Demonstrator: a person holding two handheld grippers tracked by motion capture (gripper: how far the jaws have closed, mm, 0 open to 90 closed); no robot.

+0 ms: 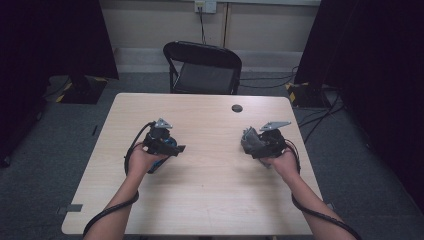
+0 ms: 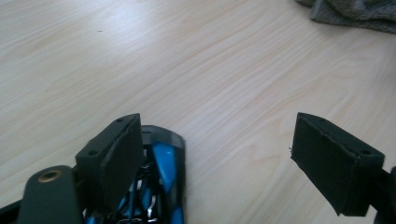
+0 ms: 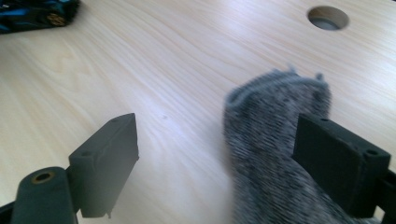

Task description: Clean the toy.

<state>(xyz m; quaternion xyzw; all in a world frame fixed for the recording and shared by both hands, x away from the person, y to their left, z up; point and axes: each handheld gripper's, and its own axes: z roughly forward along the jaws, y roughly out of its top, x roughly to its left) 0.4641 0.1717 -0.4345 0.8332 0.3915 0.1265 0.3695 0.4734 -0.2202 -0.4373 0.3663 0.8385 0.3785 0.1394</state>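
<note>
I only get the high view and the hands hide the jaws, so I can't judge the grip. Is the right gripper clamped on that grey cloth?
Observer: No. In the right gripper view the right gripper stands wide open. The grey cloth, blurred there, leans against one pad and the other pad is well clear of it.
Operator: And the other hand?
Observer: In its own view the left gripper is open too. A blue and black thing sits close beside one pad, and bare table shows across the rest of the gap.
Operator: Anything ahead of the right jaws?
Observer: A round hole in the tabletop, beyond the cloth.
</note>
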